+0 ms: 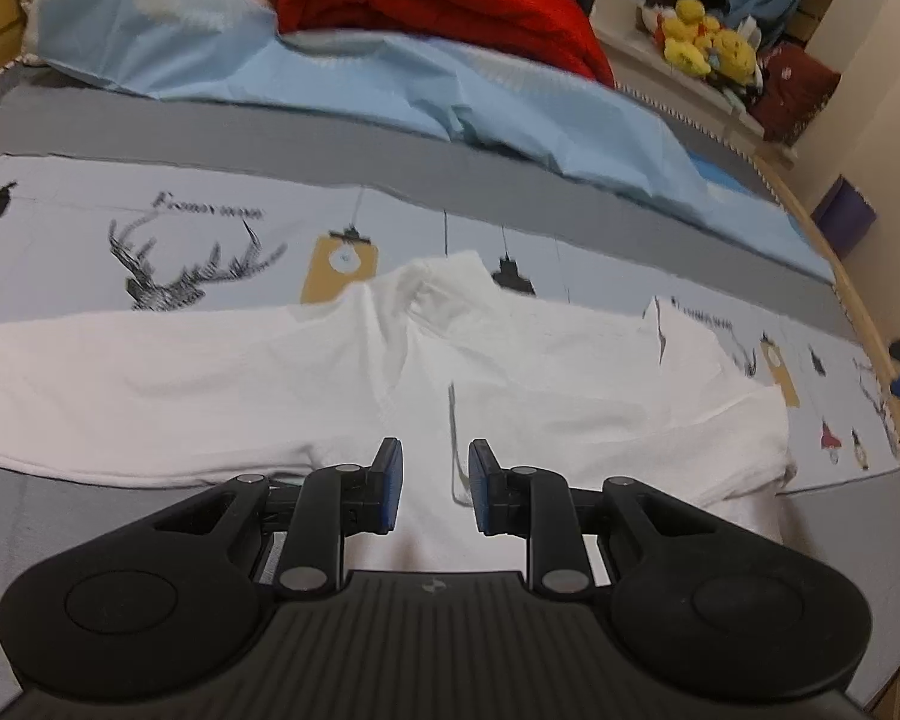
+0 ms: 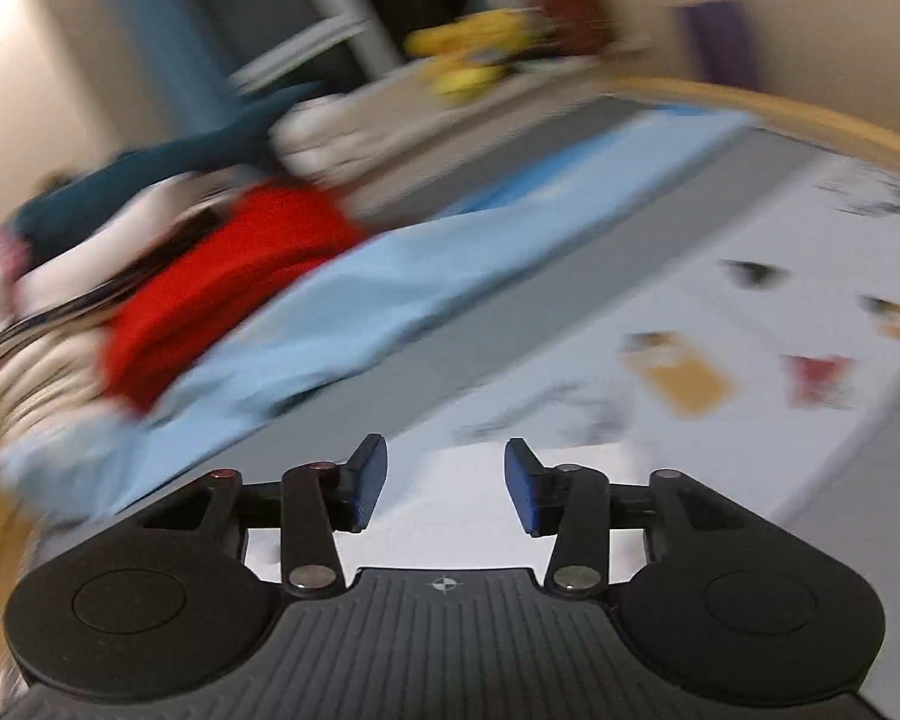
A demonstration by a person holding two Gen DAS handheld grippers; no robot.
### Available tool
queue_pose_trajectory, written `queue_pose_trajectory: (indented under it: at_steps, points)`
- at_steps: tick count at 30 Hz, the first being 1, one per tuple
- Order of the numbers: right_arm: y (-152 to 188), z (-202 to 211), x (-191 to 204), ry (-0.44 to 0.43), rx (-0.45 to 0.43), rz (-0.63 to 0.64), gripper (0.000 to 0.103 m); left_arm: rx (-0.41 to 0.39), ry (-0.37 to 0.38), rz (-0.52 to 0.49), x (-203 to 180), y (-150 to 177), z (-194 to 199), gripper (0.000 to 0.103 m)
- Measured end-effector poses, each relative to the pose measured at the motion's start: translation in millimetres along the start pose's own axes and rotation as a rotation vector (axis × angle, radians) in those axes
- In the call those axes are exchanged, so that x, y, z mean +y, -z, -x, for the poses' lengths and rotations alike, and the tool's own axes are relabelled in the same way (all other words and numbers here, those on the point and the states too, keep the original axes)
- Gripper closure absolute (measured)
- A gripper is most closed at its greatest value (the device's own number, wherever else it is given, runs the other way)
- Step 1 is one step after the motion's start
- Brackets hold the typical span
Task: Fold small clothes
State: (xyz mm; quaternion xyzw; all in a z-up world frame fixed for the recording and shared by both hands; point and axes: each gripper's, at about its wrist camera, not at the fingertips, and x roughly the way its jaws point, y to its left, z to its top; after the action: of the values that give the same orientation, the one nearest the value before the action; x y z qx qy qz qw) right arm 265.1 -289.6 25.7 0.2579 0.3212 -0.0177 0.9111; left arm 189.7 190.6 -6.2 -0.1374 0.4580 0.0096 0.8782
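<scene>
A white shirt lies spread across the printed bed sheet, its collar toward the far side and its right part folded over. My left gripper is open and empty, hovering over the shirt's near hem at the middle. My right gripper is open and empty; its view is motion-blurred and tilted. A white patch of cloth, probably the shirt, shows just beneath and between its fingers.
A light blue sheet and a red blanket lie bunched at the far side of the bed. Yellow plush toys sit on a ledge at the back right. The bed's wooden edge curves along the right.
</scene>
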Motion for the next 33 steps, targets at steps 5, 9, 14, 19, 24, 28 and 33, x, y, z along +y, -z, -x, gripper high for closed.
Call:
queue_pose_trajectory:
  at_steps: [5, 9, 14, 19, 24, 28, 33]
  points:
    - [14.1, -12.8, -51.9, 0.096, 0.121, -0.182, 0.056, 0.075, 0.043, 0.048, -3.5, -1.8, -41.4, 0.077]
    - [15.7, -22.1, -54.5, 0.071, 0.173, -0.176, 0.056, 0.122, 0.049, 0.073, -12.3, -3.8, -84.3, 0.077]
    - [19.7, -45.9, -48.9, 0.059, 0.277, -0.207, 0.056, 0.182, 0.025, 0.061, -24.0, 1.6, -129.4, 0.075]
    - [17.0, -63.9, -47.7, 0.070, 0.312, -0.221, 0.056, 0.232, -0.046, 0.001, -33.8, 8.3, -155.8, 0.065]
    - [16.8, -64.4, -51.2, 0.079, 0.317, -0.237, 0.056, 0.227, -0.064, -0.047, -38.8, 8.8, -161.0, 0.065]
    - [19.1, -67.0, -51.2, 0.088, 0.321, -0.245, 0.056, 0.211, -0.079, -0.115, -42.7, 6.2, -156.1, 0.098]
    - [17.3, -65.6, -55.8, 0.118, 0.285, -0.259, 0.056, -0.003, -0.035, -0.044, -28.5, -28.6, -96.3, 0.098]
